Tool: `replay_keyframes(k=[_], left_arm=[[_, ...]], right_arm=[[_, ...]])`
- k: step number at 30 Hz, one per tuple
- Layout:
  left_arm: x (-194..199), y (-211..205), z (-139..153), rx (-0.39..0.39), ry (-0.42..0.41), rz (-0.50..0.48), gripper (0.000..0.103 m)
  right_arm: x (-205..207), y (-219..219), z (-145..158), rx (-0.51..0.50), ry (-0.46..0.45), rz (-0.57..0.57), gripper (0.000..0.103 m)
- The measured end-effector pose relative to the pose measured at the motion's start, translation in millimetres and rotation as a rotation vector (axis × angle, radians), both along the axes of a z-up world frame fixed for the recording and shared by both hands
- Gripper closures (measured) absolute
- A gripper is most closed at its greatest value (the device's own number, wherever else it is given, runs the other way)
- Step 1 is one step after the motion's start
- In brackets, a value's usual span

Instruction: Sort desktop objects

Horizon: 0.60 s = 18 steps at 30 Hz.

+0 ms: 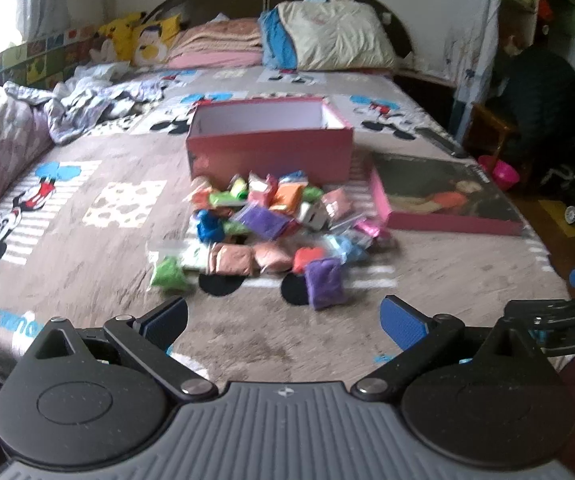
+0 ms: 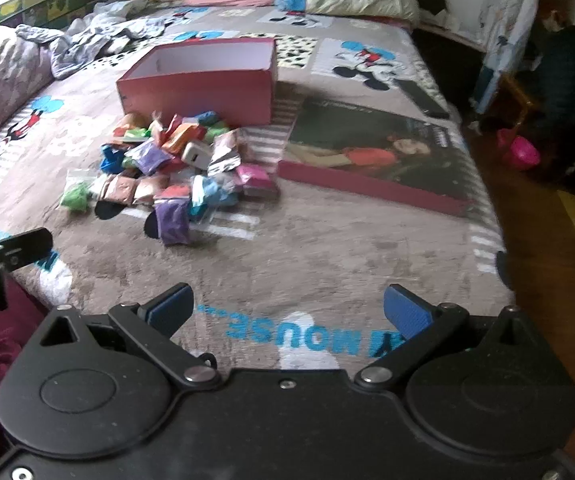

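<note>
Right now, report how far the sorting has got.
Done: nothing visible. The pink box is open, its visible interior bare, its lid beside it. In hand: nothing; the left gripper and right gripper are both open above the blanket. Left: the whole pile of coloured packets, including the nearest purple packet.

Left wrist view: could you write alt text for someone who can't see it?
A pile of small colourful packets lies on a Mickey Mouse bedspread, in front of an open pink box whose lid rests to the right. The left gripper hovers open and empty in the foreground.
</note>
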<state>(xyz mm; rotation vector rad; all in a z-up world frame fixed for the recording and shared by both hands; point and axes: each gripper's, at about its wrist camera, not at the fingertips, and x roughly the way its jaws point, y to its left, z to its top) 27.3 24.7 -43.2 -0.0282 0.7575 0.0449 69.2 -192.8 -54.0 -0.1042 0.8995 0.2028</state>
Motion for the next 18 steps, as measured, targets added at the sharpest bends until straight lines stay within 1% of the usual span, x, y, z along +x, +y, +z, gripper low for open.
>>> replay_keyframes(k=[2,9,18], left_arm=[[5,5,-7,0.002,0.017,0.013,0.0],[21,19,-24,-0.005,0.067,0.047,0.0],[28,23,-26,-0.019,0.066,0.048,0.0]], right_arm=[[6,0,-6,0.022,0.016,0.012,0.001],[28,4,-28,0.03,0.063,0.033,0.001],[37,9,-34,0.014,0.073,0.03,0.001]])
